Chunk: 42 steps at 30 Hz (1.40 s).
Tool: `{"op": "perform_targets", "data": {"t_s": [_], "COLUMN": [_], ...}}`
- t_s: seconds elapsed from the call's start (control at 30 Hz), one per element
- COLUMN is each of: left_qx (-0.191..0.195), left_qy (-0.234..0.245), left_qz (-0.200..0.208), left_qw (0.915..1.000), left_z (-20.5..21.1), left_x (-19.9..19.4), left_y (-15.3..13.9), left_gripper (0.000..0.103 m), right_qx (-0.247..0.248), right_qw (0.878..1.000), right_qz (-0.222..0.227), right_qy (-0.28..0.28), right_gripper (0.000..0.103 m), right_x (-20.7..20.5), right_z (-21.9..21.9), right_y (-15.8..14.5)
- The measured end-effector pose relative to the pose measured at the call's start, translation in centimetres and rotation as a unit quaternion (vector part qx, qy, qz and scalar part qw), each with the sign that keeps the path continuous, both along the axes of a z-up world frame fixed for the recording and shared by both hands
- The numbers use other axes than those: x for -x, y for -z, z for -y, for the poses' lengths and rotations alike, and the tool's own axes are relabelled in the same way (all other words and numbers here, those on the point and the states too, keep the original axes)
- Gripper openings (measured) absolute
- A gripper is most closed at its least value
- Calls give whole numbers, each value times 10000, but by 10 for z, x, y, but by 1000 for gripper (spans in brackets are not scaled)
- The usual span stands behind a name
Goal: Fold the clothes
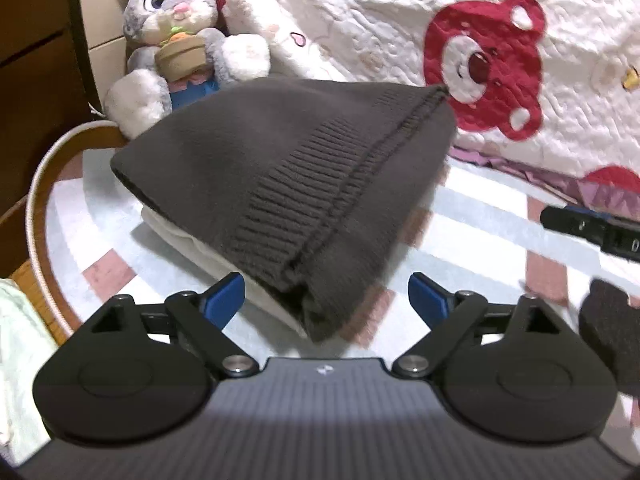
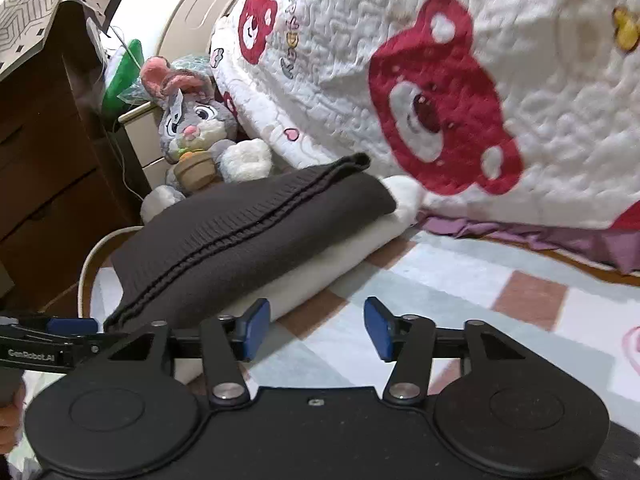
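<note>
Fingers of both grippers, left gripper and right gripper, stand spread and empty; folded dark sweater atop white garment lies on rug, nearest the left, hem corner between its fingers.

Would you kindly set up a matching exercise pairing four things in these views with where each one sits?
Things:
1. dark grey knitted garment
2. cream folded cloth
3. grey plush rabbit
4. white quilt with red bear faces

Places:
A. hanging down behind the stack
B. lowest layer of the stack, on the checked rug
C. sitting beside the wooden drawers
D. on top of the stack

Pairs: 1-D, 2-B, 3-C, 4-A
</note>
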<state>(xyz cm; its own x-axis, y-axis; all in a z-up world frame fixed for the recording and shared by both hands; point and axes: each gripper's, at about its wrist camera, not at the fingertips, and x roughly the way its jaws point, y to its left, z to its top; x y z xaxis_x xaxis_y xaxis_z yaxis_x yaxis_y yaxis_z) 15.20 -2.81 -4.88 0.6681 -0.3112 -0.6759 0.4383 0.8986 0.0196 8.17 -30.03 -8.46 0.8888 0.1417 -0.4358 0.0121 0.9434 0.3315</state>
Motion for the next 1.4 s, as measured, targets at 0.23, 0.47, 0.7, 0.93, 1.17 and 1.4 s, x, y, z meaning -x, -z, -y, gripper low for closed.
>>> {"op": "perform_targets", "data": {"t_s": [0.23, 0.47, 0.7, 0.93, 1.17, 1.4], "left_qx": [-190, -234, -337, -331, -217, -213], "left_qy": [27, -274, -334, -291, -155, -38], "left_qz": [138, 414, 261, 158, -36, -55], "left_qw": [9997, 9985, 9985, 9989, 9996, 9998], "left_z": [-15, -3, 7, 12, 12, 10], "left_x": [64, 119, 144, 176, 209, 227], "left_y": [-3, -10, -15, -22, -28, -30], "left_gripper": [97, 103, 103, 103, 103, 103], "right_qx": [-176, -114, -62, 178, 492, 668], "right_qw": [9998, 9994, 9995, 9994, 9986, 9974], "right_qz": [56, 164, 157, 233, 81, 54], "right_qy": [63, 286, 264, 180, -148, -276], "right_gripper": [69, 72, 72, 73, 74, 74], "right_x": [56, 102, 140, 181, 211, 232], "right_z": [-13, -26, -34, -43, -59, -74], "right_y": [-1, -2, -13, -34, -51, -60]}}
